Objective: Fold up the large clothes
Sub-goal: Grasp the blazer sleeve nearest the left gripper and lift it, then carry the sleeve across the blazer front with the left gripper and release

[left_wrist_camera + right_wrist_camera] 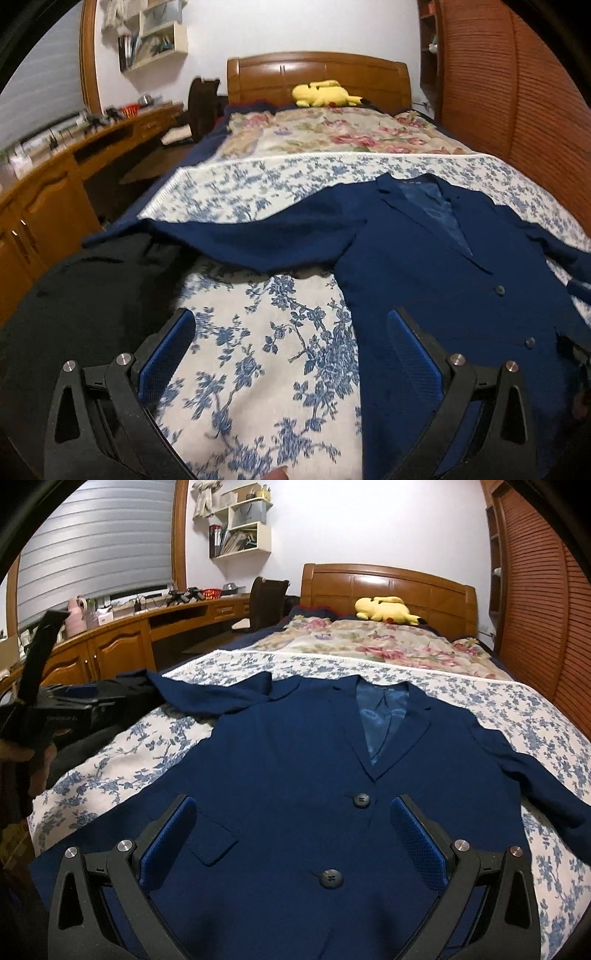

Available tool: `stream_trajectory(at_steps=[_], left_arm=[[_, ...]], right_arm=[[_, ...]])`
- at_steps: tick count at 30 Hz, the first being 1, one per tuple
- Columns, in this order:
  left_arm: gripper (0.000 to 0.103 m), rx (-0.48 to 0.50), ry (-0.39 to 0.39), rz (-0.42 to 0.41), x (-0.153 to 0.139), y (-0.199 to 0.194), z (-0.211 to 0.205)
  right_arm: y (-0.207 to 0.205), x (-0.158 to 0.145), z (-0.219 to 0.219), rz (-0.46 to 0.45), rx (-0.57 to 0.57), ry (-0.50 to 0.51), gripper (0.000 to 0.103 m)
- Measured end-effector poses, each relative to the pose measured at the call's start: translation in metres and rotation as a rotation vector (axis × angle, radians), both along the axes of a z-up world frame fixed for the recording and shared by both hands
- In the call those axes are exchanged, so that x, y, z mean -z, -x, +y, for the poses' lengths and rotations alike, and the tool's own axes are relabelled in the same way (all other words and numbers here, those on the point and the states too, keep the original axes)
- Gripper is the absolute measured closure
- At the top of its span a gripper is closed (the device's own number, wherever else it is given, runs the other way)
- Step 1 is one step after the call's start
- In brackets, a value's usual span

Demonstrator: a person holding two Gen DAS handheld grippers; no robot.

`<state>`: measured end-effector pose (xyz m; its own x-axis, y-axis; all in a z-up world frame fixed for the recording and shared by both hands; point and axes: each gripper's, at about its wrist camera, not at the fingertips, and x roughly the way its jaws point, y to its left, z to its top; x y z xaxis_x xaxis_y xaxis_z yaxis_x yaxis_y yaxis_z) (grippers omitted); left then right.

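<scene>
A navy blue blazer [295, 760] lies face up and buttoned on the blue-flowered bedspread [517, 709], collar toward the headboard. One sleeve [240, 236] stretches out to the left, the other sleeve [535, 786] to the right. My right gripper [293, 805] hovers open over the blazer's front, near its two buttons. My left gripper [291, 321] is open above the bedspread [266, 354], just left of the blazer's [461, 280] side edge and below the outstretched sleeve. Nothing sits between either pair of fingers. The left gripper's body [62, 705] also shows at the left in the right wrist view.
A black garment [96, 295] lies at the bed's left edge. A pink floral blanket [369, 638], a yellow plush toy [388, 609] and the wooden headboard [388, 583] are at the far end. A wooden desk [122, 635] runs along the left; a slatted wardrobe [543, 590] stands on the right.
</scene>
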<state>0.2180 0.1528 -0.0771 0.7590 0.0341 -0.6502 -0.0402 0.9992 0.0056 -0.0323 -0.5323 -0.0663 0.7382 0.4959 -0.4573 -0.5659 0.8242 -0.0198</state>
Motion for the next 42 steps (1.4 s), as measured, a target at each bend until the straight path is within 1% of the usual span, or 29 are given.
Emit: stream_trajectory(at_steps=[2, 5, 8, 12, 13, 14, 16, 19, 20, 22, 25, 29, 30, 33, 34, 35, 36, 37, 38, 40, 42], left_arm=[[0.000, -0.001, 0.048, 0.035, 0.007, -0.014, 0.010], [0.000, -0.013, 0.073, 0.067, 0.015, -0.037, 0.021], [0.000, -0.021, 0.094, 0.084, 0.020, -0.057, 0.028], [0.000, -0.028, 0.148, 0.097, 0.024, -0.082, 0.043], [0.001, -0.029, 0.165, 0.100, 0.025, -0.087, 0.045], [0.004, -0.028, 0.195, 0.107, 0.026, -0.093, 0.050], [0.019, -0.038, 0.233, 0.124, 0.031, -0.106, 0.057], [0.029, -0.077, 0.316, 0.154, 0.040, -0.122, 0.071], [0.030, -0.096, 0.334, 0.160, 0.044, -0.127, 0.076], [0.033, -0.133, 0.341, 0.170, 0.049, -0.135, 0.083], [0.036, -0.163, 0.358, 0.184, 0.056, -0.143, 0.089], [0.038, -0.189, 0.325, 0.206, 0.063, -0.152, 0.091], [0.041, -0.201, 0.313, 0.219, 0.066, -0.154, 0.092], [0.051, -0.220, 0.287, 0.233, 0.071, -0.160, 0.094], [0.059, -0.232, 0.273, 0.238, 0.074, -0.162, 0.095], [0.065, -0.233, 0.277, 0.236, 0.075, -0.163, 0.096], [0.073, -0.233, 0.286, 0.233, 0.076, -0.164, 0.098], [0.088, -0.233, 0.298, 0.226, 0.076, -0.165, 0.100], [0.094, -0.231, 0.299, 0.221, 0.075, -0.166, 0.101], [0.100, -0.219, 0.296, 0.202, 0.069, -0.167, 0.099], [0.101, -0.211, 0.271, 0.190, 0.060, -0.166, 0.094]], right_arm=[[-0.002, -0.002, 0.001, 0.004, -0.001, 0.007, 0.000], [-0.004, -0.005, -0.001, 0.015, -0.009, 0.017, 0.000], [-0.006, -0.008, -0.001, 0.020, -0.017, 0.027, 0.000], [-0.007, -0.013, -0.001, 0.013, -0.029, 0.035, 0.000], [-0.006, -0.013, -0.001, 0.013, -0.033, 0.036, 0.000], [-0.006, -0.013, -0.001, 0.011, -0.037, 0.037, 0.000], [-0.006, -0.013, -0.001, 0.010, -0.044, 0.039, 0.000], [-0.008, -0.009, -0.002, 0.008, -0.047, 0.055, 0.000], [-0.010, -0.008, -0.001, 0.008, -0.045, 0.063, 0.000], [-0.013, -0.005, -0.001, 0.012, -0.045, 0.078, 0.000], [-0.018, -0.004, 0.003, 0.023, -0.044, 0.093, 0.000], [-0.019, -0.006, 0.006, 0.038, -0.049, 0.091, 0.000], [-0.019, -0.006, 0.006, 0.038, -0.050, 0.091, 0.000], [-0.018, -0.007, 0.005, 0.033, -0.055, 0.091, 0.000], [-0.018, -0.007, 0.004, 0.031, -0.054, 0.091, 0.000], [-0.017, -0.007, 0.003, 0.029, -0.053, 0.091, 0.000], [-0.016, -0.007, 0.002, 0.027, -0.051, 0.091, 0.000], [-0.015, -0.007, 0.000, 0.026, -0.048, 0.091, 0.000], [-0.014, -0.007, -0.003, 0.025, -0.045, 0.093, 0.000], [-0.011, -0.006, -0.008, 0.023, -0.034, 0.096, 0.000], [-0.011, -0.006, -0.015, 0.023, -0.022, 0.095, 0.000]])
